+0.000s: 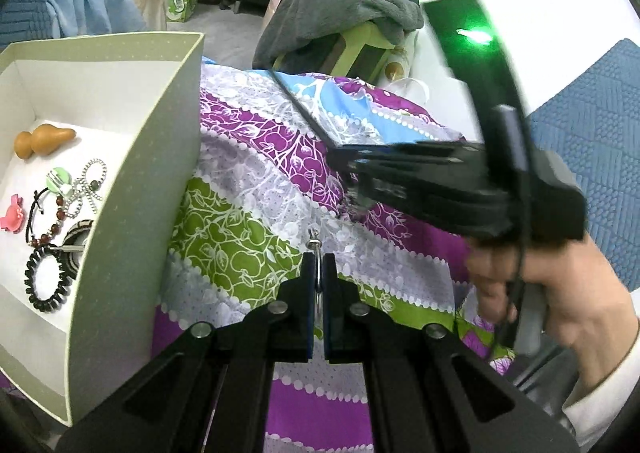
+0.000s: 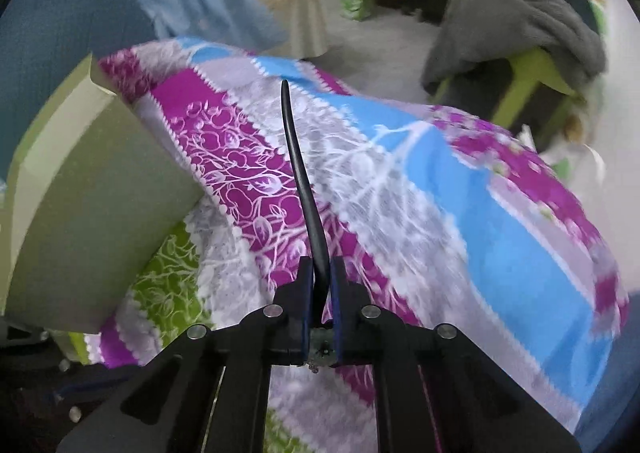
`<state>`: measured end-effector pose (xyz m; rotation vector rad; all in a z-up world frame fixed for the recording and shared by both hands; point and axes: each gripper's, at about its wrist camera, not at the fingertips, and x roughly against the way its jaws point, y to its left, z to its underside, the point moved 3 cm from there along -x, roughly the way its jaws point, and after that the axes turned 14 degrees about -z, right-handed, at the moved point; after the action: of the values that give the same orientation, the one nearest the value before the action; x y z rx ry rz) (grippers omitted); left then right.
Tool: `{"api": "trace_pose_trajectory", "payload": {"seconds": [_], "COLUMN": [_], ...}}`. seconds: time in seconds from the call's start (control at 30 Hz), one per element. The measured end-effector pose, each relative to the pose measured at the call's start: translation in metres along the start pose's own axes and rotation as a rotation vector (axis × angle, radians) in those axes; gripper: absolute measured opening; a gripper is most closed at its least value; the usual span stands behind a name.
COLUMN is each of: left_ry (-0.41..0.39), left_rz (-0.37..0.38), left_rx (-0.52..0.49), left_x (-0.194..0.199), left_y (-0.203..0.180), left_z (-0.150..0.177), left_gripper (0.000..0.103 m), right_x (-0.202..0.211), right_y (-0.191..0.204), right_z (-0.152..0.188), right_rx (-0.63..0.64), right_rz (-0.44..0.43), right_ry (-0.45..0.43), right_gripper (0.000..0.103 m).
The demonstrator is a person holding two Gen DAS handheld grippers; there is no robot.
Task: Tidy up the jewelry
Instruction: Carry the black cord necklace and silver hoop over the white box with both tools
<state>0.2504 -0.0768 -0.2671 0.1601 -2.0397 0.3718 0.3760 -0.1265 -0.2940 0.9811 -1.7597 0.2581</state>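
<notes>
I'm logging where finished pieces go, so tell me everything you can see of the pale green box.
The pale green box is an open, lidless carton that looks like card: dotted green outside, plain white inside. It stands on the patterned bedspread, left of both grippers, neither touching it. On its floor lie a tan gourd charm, a pink clip, a dark-red bead bracelet, a ball chain and a black coil hair tie.

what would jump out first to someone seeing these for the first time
The loud patchwork cloth of purple, green and blue fills the middle of both views. To its left stands an open pale green box holding a coiled black hair tie, a beaded bracelet and a pink clip. The left gripper pinches a metal ring, while the right gripper clamps a long black curved strip.
</notes>
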Motion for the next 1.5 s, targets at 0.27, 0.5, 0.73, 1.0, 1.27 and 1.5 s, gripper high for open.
{"api": "trace_pose_trajectory", "payload": {"seconds": [0.27,0.5,0.73,1.0,1.27,1.5], "left_ry": [0.003,0.018,0.002,-0.058,-0.213,-0.259], "left_rz": [-0.006,-0.007,-0.023,-0.03,-0.068,-0.066], "left_rx": [-0.032,-0.059,-0.093,-0.132,-0.165,-0.15], "left_x": [0.006,0.021,0.05,0.103,0.177,0.201], "left_y": [0.002,-0.003,-0.008,-0.005,0.017,0.061], "left_z": [0.003,0.0,-0.02,-0.057,-0.094,-0.117], "left_gripper": [0.002,0.002,0.002,0.002,0.002,0.002], "right_x": [0.043,0.066,0.102,0.155,0.192,0.196], "right_y": [0.011,0.035,0.041,0.053,0.084,0.133], "right_z": [0.045,0.069,0.062,0.032,-0.011,-0.054], "right_rx": [-0.203,-0.307,-0.366,-0.355,-0.32,-0.269], "right_rz": [0.038,0.081,0.094,0.14,0.133,0.09], "right_ry": [-0.09,-0.169,-0.236,-0.317,-0.412,-0.467], "right_gripper": [0.006,0.007,0.007,0.007,0.007,0.007]}}
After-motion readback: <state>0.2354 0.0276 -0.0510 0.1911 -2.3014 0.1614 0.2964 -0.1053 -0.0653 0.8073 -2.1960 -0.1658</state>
